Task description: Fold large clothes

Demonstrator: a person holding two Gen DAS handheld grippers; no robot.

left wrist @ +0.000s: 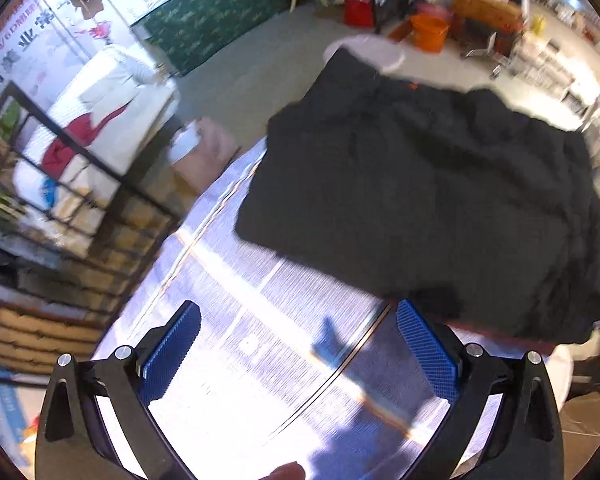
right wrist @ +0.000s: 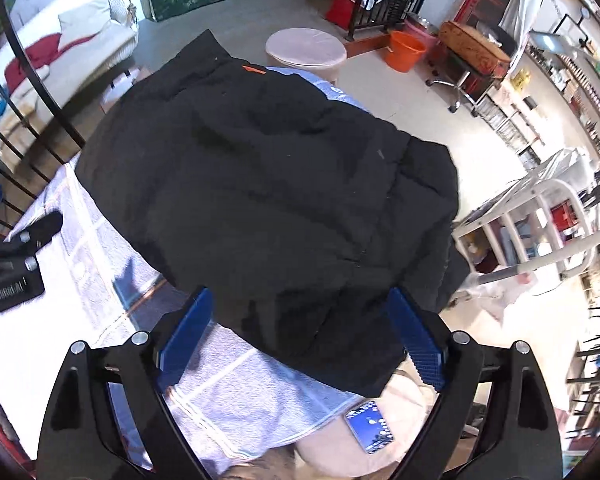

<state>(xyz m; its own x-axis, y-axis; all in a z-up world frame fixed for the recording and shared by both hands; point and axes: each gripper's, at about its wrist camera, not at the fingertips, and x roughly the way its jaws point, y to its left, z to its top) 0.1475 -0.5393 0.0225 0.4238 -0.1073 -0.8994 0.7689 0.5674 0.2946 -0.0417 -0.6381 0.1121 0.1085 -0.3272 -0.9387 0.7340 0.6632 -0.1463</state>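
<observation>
The black jacket [right wrist: 268,200] is spread over a pale blue checked cloth [right wrist: 236,392] that covers the table, and part of its right side hangs past the table edge. Its long axis is seen to run from about 11 o'clock, where a small orange tag [right wrist: 253,69] marks the far end, down to about 5 o'clock, where the near hem lies.

The right claw [right wrist: 304,332] is held wide open with nothing between its 2 blue fingers. The near hem is framed by them, from 12 o'clock round to 2 o'clock of the claw; whether it is touched cannot be told. This claw is judged the nearer of the 2, so the coming grasp would most likely be made on the near hem at 12 o'clock.

The left claw [left wrist: 300,344] is also held wide open and empty, over bare cloth. In its view the jacket [left wrist: 440,200] lies from 12 to 2 o'clock, with a near corner just beside the right-hand finger [left wrist: 426,350]. A phone [right wrist: 370,424] lies face up at 5 o'clock of the right claw, just beyond the jacket's near hem.
</observation>
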